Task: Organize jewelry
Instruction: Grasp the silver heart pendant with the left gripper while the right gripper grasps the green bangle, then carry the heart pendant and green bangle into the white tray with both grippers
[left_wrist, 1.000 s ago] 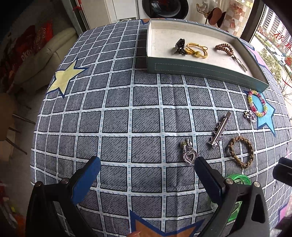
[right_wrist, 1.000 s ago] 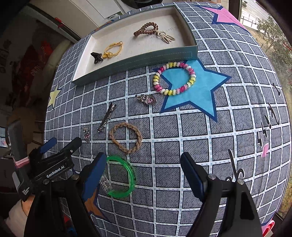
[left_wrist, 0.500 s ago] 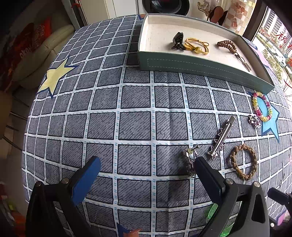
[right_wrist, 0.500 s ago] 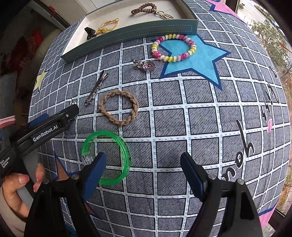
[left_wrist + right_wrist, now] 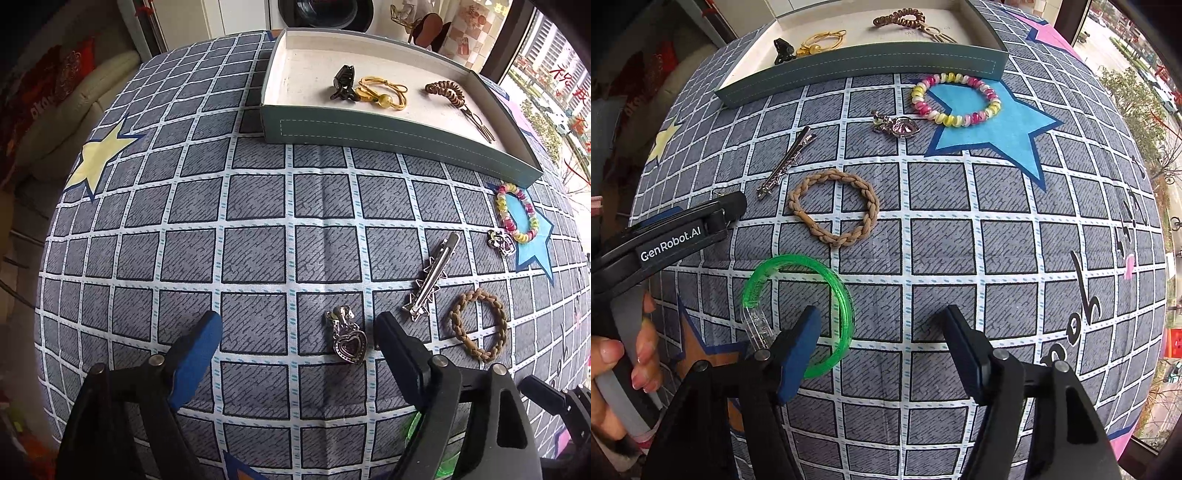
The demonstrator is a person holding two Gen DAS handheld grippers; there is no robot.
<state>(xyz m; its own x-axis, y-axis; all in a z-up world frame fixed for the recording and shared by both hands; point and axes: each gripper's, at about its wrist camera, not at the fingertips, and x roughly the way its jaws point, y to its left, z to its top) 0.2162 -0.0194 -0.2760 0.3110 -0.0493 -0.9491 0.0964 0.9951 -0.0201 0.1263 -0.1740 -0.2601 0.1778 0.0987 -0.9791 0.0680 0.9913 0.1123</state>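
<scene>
My left gripper (image 5: 295, 328) is open low over the checked cloth, and a silver heart pendant (image 5: 349, 341) lies between its fingers, close to the right one. A silver hair clip (image 5: 430, 278) and a braided tan hair tie (image 5: 476, 323) lie to its right. My right gripper (image 5: 881, 325) is open, and a green bangle (image 5: 812, 295) lies at its left finger (image 5: 801, 343). The tan tie (image 5: 833, 206), the hair clip (image 5: 786, 162), a pink heart charm (image 5: 897, 123) and a pink-yellow coil bracelet (image 5: 956, 98) lie beyond it.
A shallow teal box (image 5: 388, 129) at the far side holds a black claw clip (image 5: 343, 83), a yellow hair tie (image 5: 384, 92) and a brown coil tie (image 5: 445, 90). The left gripper's body (image 5: 672, 236) and the hand holding it show in the right wrist view.
Both grippers have moved forward and lower over the cloth. The heart pendant now lies between the left fingers. The green bangle now sits at the right gripper's left finger.
</scene>
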